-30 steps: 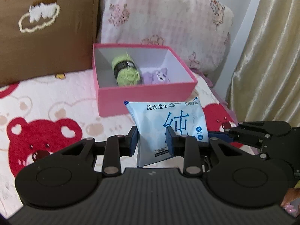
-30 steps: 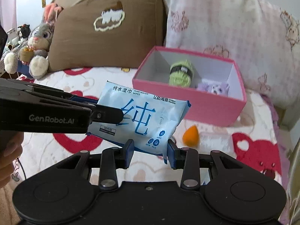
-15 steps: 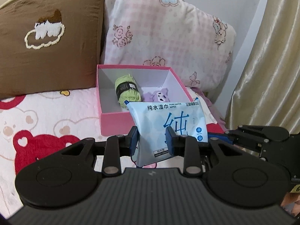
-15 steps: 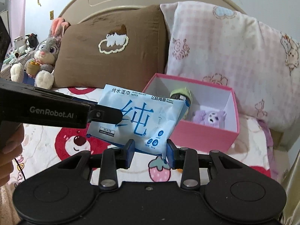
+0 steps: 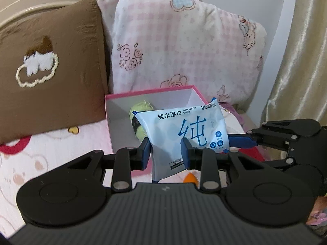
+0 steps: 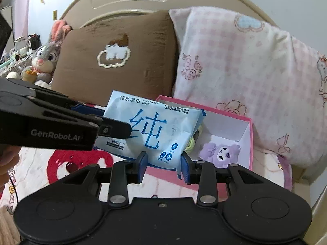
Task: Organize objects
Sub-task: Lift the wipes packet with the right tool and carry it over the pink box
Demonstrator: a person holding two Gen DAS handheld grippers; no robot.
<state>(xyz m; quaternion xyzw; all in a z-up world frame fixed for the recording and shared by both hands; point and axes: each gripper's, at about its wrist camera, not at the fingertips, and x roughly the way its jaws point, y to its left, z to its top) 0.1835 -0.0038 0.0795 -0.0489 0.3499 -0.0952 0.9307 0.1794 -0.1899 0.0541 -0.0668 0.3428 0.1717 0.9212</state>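
A light blue pack of wet wipes (image 5: 184, 128) hangs in the air, gripped from both sides. My left gripper (image 5: 165, 151) is shut on its lower left part. My right gripper (image 6: 163, 159) has the pack's (image 6: 155, 130) lower right edge between its pads, which press on it as the jaws close further. The pack hovers over the front of the pink box (image 5: 108, 110), which stands open on the bed. Inside lie a green yarn ball (image 5: 141, 110), partly hidden by the pack, and a purple plush toy (image 6: 219, 153).
A brown pillow (image 5: 51, 71) and a pink checked pillow (image 5: 184, 47) lean on the headboard behind the box. A grey bunny plush (image 6: 44, 61) sits far left. A gold curtain (image 5: 302, 61) hangs at the right. A small orange object (image 5: 191, 178) lies on the bear-print sheet (image 5: 40, 153).
Both grippers have risen and moved toward the pillows with the wipes pack. The pack, earlier in front of the pink box, now overlaps its opening and hides part of the yarn.
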